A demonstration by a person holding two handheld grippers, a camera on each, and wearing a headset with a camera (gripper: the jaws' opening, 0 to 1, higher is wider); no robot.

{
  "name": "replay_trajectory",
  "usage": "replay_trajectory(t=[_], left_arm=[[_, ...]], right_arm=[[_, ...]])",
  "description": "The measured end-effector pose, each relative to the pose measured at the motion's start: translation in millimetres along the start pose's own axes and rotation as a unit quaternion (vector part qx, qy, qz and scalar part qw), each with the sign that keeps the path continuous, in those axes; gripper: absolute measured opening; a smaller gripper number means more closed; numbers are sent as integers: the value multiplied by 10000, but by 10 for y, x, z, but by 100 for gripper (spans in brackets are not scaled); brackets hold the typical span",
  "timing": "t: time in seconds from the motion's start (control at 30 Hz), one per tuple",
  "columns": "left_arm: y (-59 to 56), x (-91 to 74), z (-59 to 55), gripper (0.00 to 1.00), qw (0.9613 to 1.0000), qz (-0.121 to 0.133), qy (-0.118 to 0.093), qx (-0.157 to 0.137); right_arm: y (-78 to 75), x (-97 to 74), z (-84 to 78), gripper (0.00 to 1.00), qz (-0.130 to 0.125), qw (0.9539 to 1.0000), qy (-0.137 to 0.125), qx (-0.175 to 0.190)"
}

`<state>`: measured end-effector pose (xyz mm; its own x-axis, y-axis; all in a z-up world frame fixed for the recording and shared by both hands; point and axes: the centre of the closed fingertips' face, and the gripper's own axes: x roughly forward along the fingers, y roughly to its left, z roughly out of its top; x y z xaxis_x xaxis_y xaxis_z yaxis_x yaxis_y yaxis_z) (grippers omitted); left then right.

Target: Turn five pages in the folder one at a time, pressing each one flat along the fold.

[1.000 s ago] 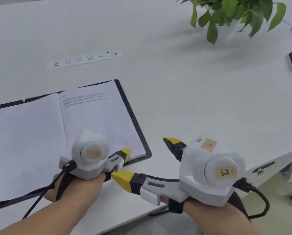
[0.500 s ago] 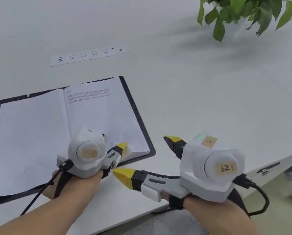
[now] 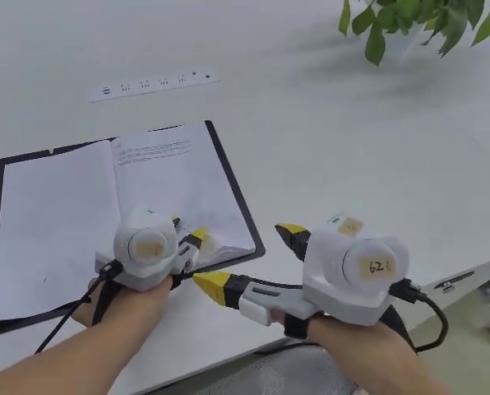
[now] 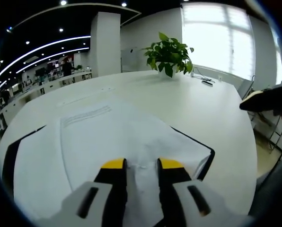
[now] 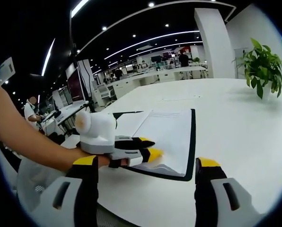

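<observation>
The folder [image 3: 238, 200] lies open on the white table [image 3: 352, 148], at the left of the head view, its black cover showing around two white pages; the right page [image 3: 175, 185] has a few lines of print along its far edge. The left gripper [image 4: 142, 165] sits low over the near right corner of that page. Its yellow-tipped jaws are almost together, with a narrow strip of paper showing between them, and I cannot tell whether they pinch the sheet. The right gripper [image 5: 146, 163] hangs over the table's near edge, just right of the folder. Its jaws are spread wide and hold nothing. A power strip [image 3: 154, 82] lies beyond the folder, and a plant [image 3: 409, 25] stands at the far right.
</observation>
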<state>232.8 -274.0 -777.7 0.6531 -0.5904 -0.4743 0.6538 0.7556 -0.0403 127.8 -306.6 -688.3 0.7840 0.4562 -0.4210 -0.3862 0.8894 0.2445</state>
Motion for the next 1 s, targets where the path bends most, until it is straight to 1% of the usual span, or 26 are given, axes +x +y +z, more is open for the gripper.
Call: replay_trajectory(t=[0.07, 0.17, 0.2, 0.23, 0.27, 0.33, 0.37, 0.47, 0.53, 0.6, 0.63, 0.67, 0.7, 0.77, 0.83, 0.93, 1.0], left_arm=[[7, 1, -1, 21, 10000, -1, -6, 31], [23, 1, -1, 19, 10000, -8, 5, -8], [37, 6, -1, 17, 10000, 1, 25, -43], [62, 11, 6, 15, 10000, 39, 5, -38], [78, 13, 0, 13, 9999, 27, 32, -114], [68, 6, 0, 13, 10000, 10, 32, -14], [63, 4, -2, 13, 10000, 7, 34, -18], [68, 5, 0, 13, 10000, -3, 40, 2], [74, 7, 1, 12, 10000, -16, 43, -5], [75, 4, 0, 12, 10000, -32, 51, 24], [74, 4, -1, 12, 10000, -35, 52, 29], [78, 7, -1, 12, 10000, -36, 49, 26], [75, 7, -4, 12, 10000, -36, 44, 33], [73, 6, -4, 12, 10000, -31, 35, 37], [74, 7, -5, 12, 10000, -28, 30, 35], [75, 8, -6, 12, 10000, -29, 29, 30], [73, 7, -7, 12, 10000, -29, 26, 34]], right_arm=[[5, 31, -2, 83, 19, 10000, 27, 2], [-10, 61, -27, 82, 64, 9999, 108, 42], [-26, 70, -40, 81, 82, 9998, 161, 107], [-38, 76, -35, 80, 82, 9997, 161, 141], [-53, 88, -24, 79, 72, 9997, 168, 182], [-58, 122, -3, 77, 88, 9995, 146, 253], [-56, 140, -3, 77, 100, 9994, 152, 281], [-37, 210, -41, 74, 174, 9988, 272, 375], [-34, 252, -83, 71, 234, 9973, 376, 593], [-47, 291, -125, 68, 273, 9961, 461, 708], [-52, 306, -165, 66, 293, 9948, 559, 795], [-53, 313, -172, 64, 304, 9945, 570, 830], [-53, 331, -187, 62, 350, 9932, 584, 944], [-51, 350, -237, 59, 399, 9896, 697, 1191], [-64, 368, -261, 55, 414, 9881, 727, 1294], [-85, 391, -309, 51, 444, 9836, 800, 1557], [-117, 410, -317, 50, 420, 9835, 775, 1580]])
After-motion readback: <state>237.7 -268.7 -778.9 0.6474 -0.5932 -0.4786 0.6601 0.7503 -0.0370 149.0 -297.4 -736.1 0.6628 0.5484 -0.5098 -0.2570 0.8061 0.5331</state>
